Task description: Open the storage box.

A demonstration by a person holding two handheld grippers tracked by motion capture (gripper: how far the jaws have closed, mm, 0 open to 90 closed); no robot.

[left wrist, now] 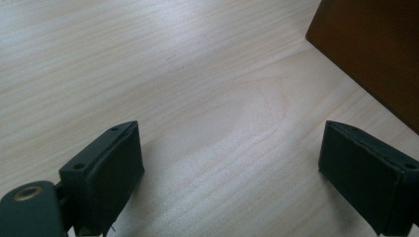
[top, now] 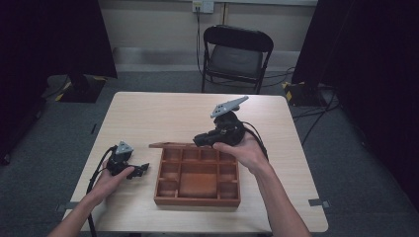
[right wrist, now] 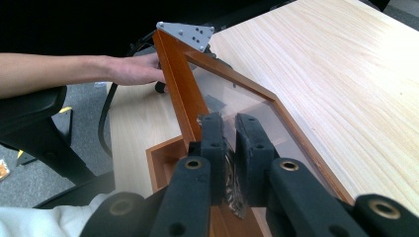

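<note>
A wooden box (top: 197, 199) with several compartments sits on the table in front of the person. Its lid (top: 170, 145), a wooden frame (right wrist: 180, 84) around a clear pane (right wrist: 257, 106), is raised at the box's far edge. My right gripper (top: 201, 139) is shut on the lid's edge; in the right gripper view its jaws (right wrist: 230, 121) pinch the pane and frame. My left gripper (top: 142, 169) rests low on the table just left of the box, open and holding nothing. In the left gripper view (left wrist: 230, 148) the box's brown side (left wrist: 375, 54) lies ahead to the right.
The light wooden table (top: 148, 113) has bare surface behind and left of the box. A black folding chair (top: 236, 54) stands beyond the far edge. Dark curtains hang at both sides. The left hand (right wrist: 133, 69) and its gripper's grey plate (right wrist: 190, 33) lie behind the lid.
</note>
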